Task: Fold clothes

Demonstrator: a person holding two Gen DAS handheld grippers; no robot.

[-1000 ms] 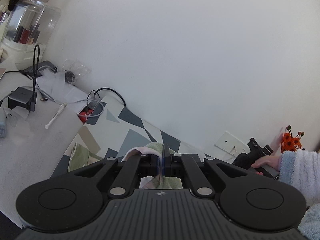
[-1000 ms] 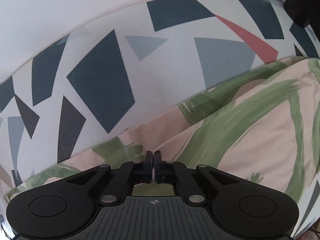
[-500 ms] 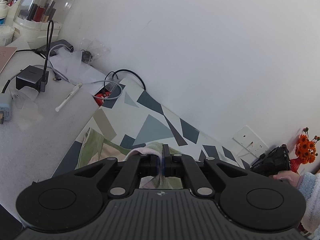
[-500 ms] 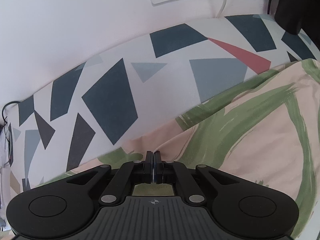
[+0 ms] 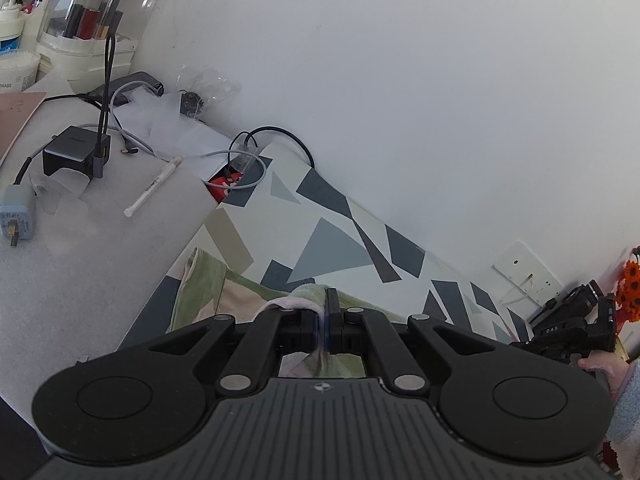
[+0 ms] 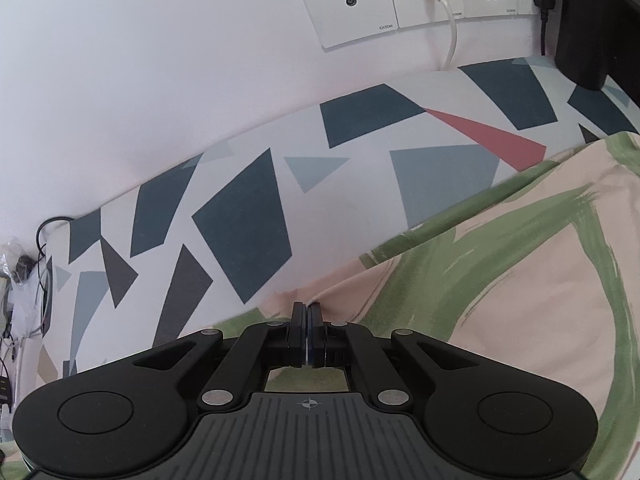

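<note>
A pink and green patterned garment (image 6: pixel 500 264) lies on a table covered by a cloth with geometric shapes (image 6: pixel 240 224). My right gripper (image 6: pixel 307 314) is shut on the garment's edge, with the fabric spreading to the right. My left gripper (image 5: pixel 325 312) is shut on another part of the garment (image 5: pixel 208 280), a fold of it bunched over the left finger. The right gripper also shows in the left wrist view (image 5: pixel 572 320), held in a hand at the far right.
A grey desk (image 5: pixel 100 248) at left holds a charger (image 5: pixel 76 152), cables, a pen (image 5: pixel 152 188) and cosmetics boxes (image 5: pixel 88 20). Wall sockets (image 6: pixel 400 0) with plugged cables sit behind the table. A dark object (image 6: pixel 588 20) stands at the right back corner. Orange flowers (image 5: pixel 630 292) stand far right.
Both grippers have lifted and tilted back with the garment held; more of the patterned table and the wall sockets has come into view.
</note>
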